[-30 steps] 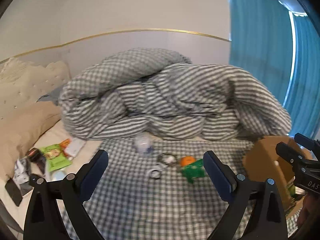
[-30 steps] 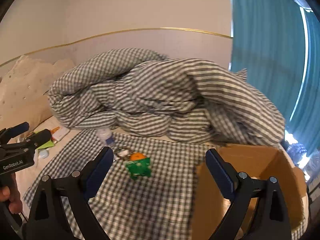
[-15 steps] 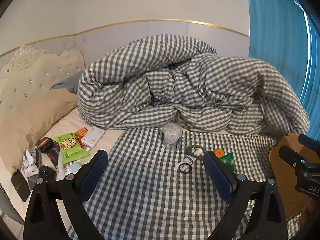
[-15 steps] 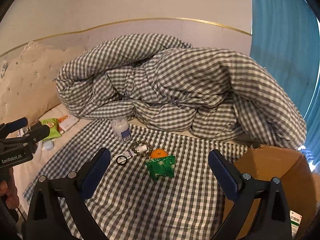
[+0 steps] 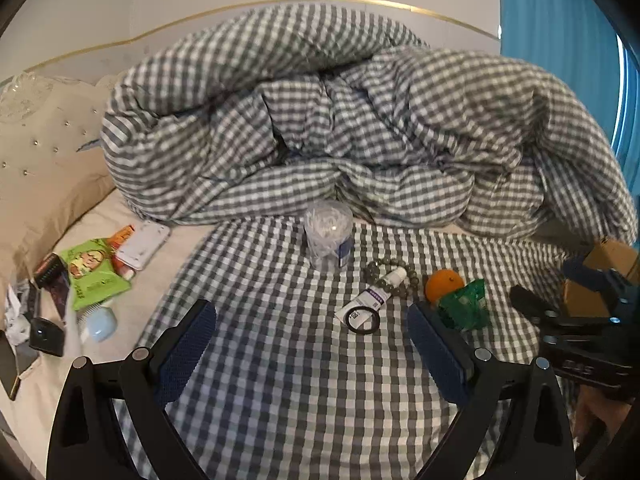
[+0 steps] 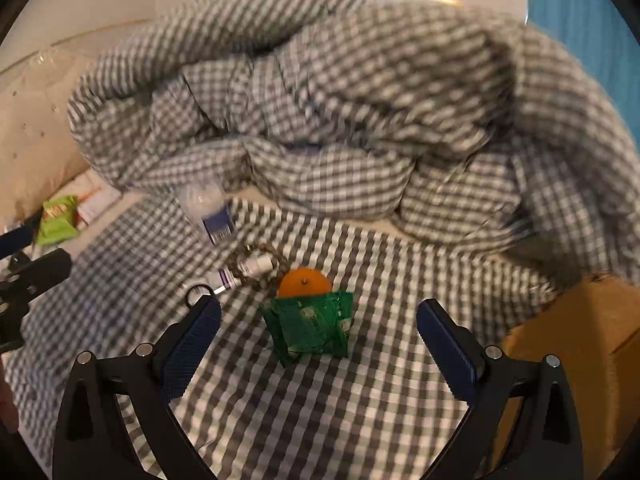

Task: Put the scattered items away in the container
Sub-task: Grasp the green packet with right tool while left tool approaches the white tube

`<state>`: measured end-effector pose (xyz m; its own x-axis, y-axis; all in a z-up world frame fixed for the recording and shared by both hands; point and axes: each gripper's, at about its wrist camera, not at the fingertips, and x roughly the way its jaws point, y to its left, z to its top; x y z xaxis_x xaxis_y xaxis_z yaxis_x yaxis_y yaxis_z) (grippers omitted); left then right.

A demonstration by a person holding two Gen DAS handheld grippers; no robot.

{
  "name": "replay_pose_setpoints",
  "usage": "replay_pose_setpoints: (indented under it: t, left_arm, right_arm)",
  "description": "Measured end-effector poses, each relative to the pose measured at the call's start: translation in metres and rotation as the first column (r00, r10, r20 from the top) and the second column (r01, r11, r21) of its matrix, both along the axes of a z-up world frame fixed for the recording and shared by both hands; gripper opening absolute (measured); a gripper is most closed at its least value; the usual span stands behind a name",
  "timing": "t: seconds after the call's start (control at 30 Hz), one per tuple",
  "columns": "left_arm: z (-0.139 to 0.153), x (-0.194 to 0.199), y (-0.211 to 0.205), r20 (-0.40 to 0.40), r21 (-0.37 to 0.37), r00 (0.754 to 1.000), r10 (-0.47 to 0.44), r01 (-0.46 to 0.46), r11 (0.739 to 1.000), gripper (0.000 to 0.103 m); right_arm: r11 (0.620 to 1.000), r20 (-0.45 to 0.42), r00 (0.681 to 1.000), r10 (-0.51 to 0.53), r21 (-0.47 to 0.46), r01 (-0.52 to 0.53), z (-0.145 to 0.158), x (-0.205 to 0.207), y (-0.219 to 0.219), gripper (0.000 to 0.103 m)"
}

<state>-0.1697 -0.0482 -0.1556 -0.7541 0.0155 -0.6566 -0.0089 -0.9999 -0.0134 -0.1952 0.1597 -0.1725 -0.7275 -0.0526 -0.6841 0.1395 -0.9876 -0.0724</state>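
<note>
On the checked sheet lie a clear jar of cotton swabs point(image 5: 329, 234), a bead bracelet point(image 5: 391, 278), a small white tube point(image 5: 374, 294), a black ring point(image 5: 363, 320), an orange point(image 5: 442, 283) and a green packet point(image 5: 464, 306). My left gripper point(image 5: 312, 354) is open and empty, just short of the ring. My right gripper point(image 6: 318, 344) is open and empty, with the green packet point(image 6: 310, 330) between its fingers' line and the orange point(image 6: 304, 282) behind it. The cardboard box point(image 6: 580, 344) stands at the right; it also shows in the left wrist view point(image 5: 600, 276).
A bunched checked duvet point(image 5: 340, 132) fills the back of the bed. At the left, by the pillow point(image 5: 36, 184), lie a green snack bag point(image 5: 94, 272), a white case point(image 5: 142, 244), a pale blue item point(image 5: 100, 322) and dark gadgets point(image 5: 46, 332).
Both grippers have moved forward and down toward the items on the sheet, which now look larger. The right gripper has swung left, so the box sits further to its right. Both stay open.
</note>
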Motion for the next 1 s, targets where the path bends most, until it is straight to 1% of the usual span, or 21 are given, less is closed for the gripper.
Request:
replay_pose_setpoints:
  t: [0.13,0.27,0.4,0.5,0.6,0.67,0.7,0.73,0.77,0.8,0.87,1.0]
  left_arm:
    - [-0.028,-0.019,0.007,0.036,-0.01,0.999,-0.01,0.01,1.0,0.099]
    - [-0.052,-0.037,0.011,0.069,0.012,0.997,-0.022,0.022,1.0,0.099]
    - [-0.076,-0.054,0.016,0.106,0.005,0.994,-0.026,0.026,1.0,0.099]
    - [-0.089,-0.063,0.02,0.123,0.0,0.992,-0.031,0.032,0.999,0.099]
    - [-0.097,-0.071,0.023,0.135,0.0,0.99,-0.032,0.032,0.999,0.099]
    - [-0.101,-0.074,0.025,0.141,0.003,0.989,-0.035,0.035,0.999,0.099]
    - [-0.102,-0.075,0.027,0.143,0.004,0.989,-0.037,0.037,0.999,0.099]
    - [-0.104,-0.077,0.028,0.144,0.003,0.989,-0.04,0.04,0.999,0.099]
    - [-0.105,-0.078,0.029,0.145,0.002,0.989,-0.043,0.043,0.999,0.099]
    - [-0.106,-0.079,0.031,0.146,0.002,0.988,-0.045,0.045,0.999,0.099]
    - [-0.108,-0.081,0.033,0.148,0.006,0.988,-0.05,0.049,0.999,0.099]
    - [-0.109,-0.087,0.038,0.146,0.021,0.987,-0.063,0.06,0.998,0.099]
  right_arm:
    - [1.0,0.038,0.999,0.007,0.008,-0.007,-0.025,-0.016,-0.003,0.099]
    - [1.0,0.075,0.997,0.002,0.023,-0.004,-0.05,-0.032,-0.003,0.099]
    - [0.999,0.104,0.995,-0.005,0.032,0.002,-0.07,-0.047,0.0,0.099]
    - [0.999,0.125,0.992,-0.006,0.035,0.002,-0.083,-0.057,0.003,0.099]
    - [1.0,0.153,0.988,0.002,0.008,-0.003,-0.093,-0.065,0.009,0.098]
    - [1.0,0.163,0.987,0.014,-0.01,-0.012,-0.096,-0.067,0.01,0.089]
    - [1.0,0.169,0.985,0.023,-0.02,-0.02,-0.097,-0.066,0.011,0.076]
    - [0.999,0.178,0.983,0.035,-0.031,-0.03,-0.097,-0.066,0.011,0.059]
    - [0.999,0.187,0.981,0.045,-0.038,-0.038,-0.098,-0.064,0.01,0.05]
    - [0.998,0.197,0.979,0.054,-0.041,-0.047,-0.098,-0.063,0.008,0.035]
    - [0.998,0.206,0.976,0.065,-0.026,-0.061,-0.098,-0.059,0.003,0.035]
    - [0.996,0.178,0.981,0.072,-0.063,-0.061,-0.085,-0.049,0.007,0.034]
